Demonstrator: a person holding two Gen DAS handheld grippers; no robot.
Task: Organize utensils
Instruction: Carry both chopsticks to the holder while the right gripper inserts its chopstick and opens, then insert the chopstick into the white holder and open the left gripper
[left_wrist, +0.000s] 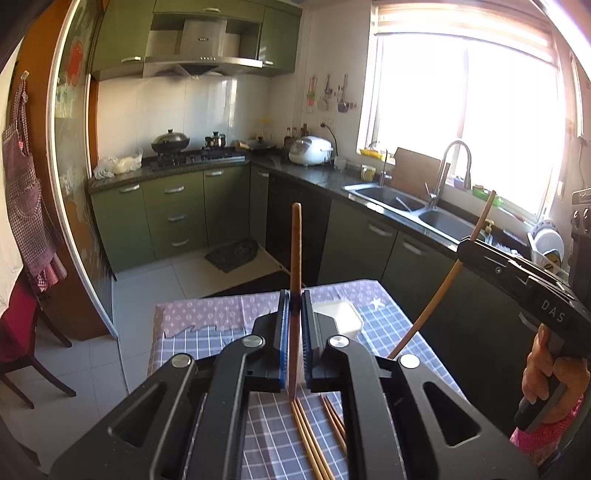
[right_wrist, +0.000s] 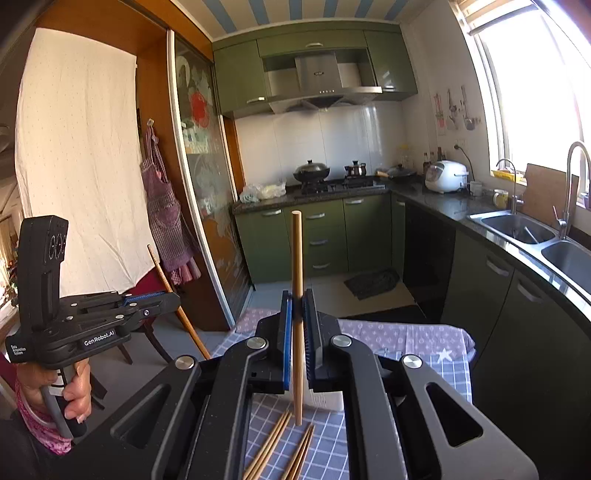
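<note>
Open air lies ahead of both raised grippers above the desk (left_wrist: 184, 343), where only the white container (left_wrist: 341, 317) and loose chopsticks (right_wrist: 273, 446) lie low beneath them.
</note>
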